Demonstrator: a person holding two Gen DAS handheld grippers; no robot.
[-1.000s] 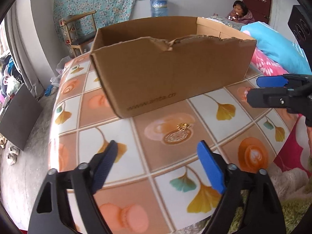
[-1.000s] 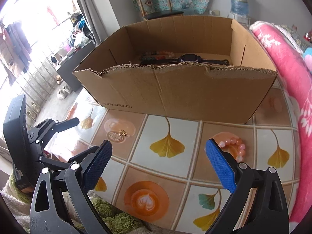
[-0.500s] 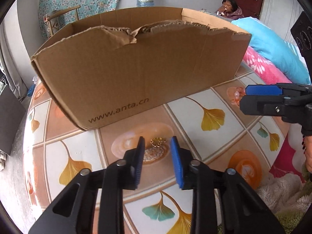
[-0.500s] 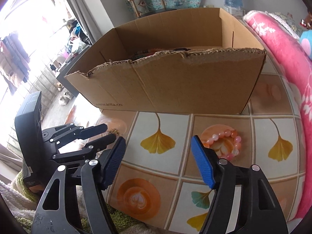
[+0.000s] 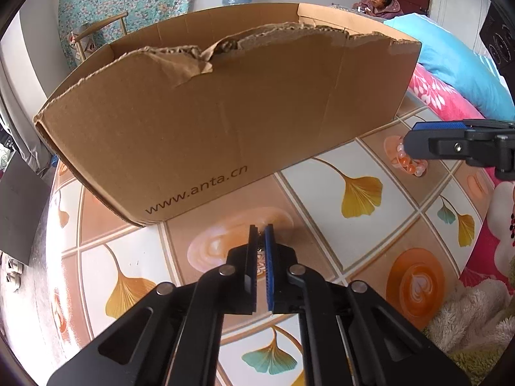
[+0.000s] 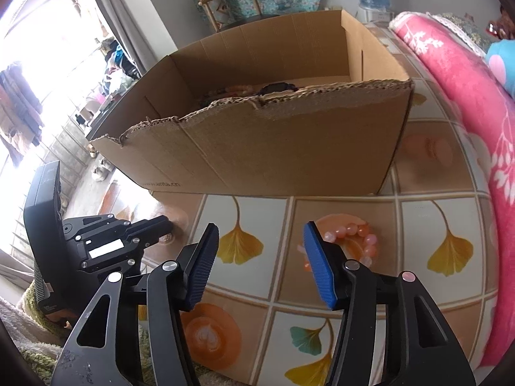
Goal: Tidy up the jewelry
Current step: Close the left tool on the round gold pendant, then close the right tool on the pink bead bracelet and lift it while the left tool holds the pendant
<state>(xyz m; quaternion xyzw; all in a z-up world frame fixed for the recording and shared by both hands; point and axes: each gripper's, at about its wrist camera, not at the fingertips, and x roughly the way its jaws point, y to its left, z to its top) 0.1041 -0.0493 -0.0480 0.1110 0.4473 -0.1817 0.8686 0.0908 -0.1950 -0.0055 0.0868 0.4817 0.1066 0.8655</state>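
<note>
My left gripper (image 5: 261, 230) rests its tips on the patterned tablecloth just in front of the cardboard box (image 5: 225, 122), shut on a small gold piece (image 5: 260, 251) that barely shows in the slit between the pads. The same gripper (image 6: 169, 225) appears low at the left of the right wrist view. My right gripper (image 6: 260, 228) hovers low over the table with its jaws closing and only tablecloth between them. A pink bead bracelet (image 6: 354, 234) lies just right of the right finger, partly hidden by it. In the left wrist view the right fingertip (image 5: 418, 136) hangs above the bracelet (image 5: 408, 164).
The box (image 6: 273, 148) stands open-topped behind both grippers, with a dark watch and beads (image 6: 276, 88) showing over its torn rim. A pink blanket (image 6: 466, 96) borders the table on the right. A seated person (image 5: 379, 0) and a chair (image 6: 231, 3) are far back.
My left gripper moved forward and down to the gold piece and closed on it. My right gripper edged toward the pink bracelet while its jaws narrowed.
</note>
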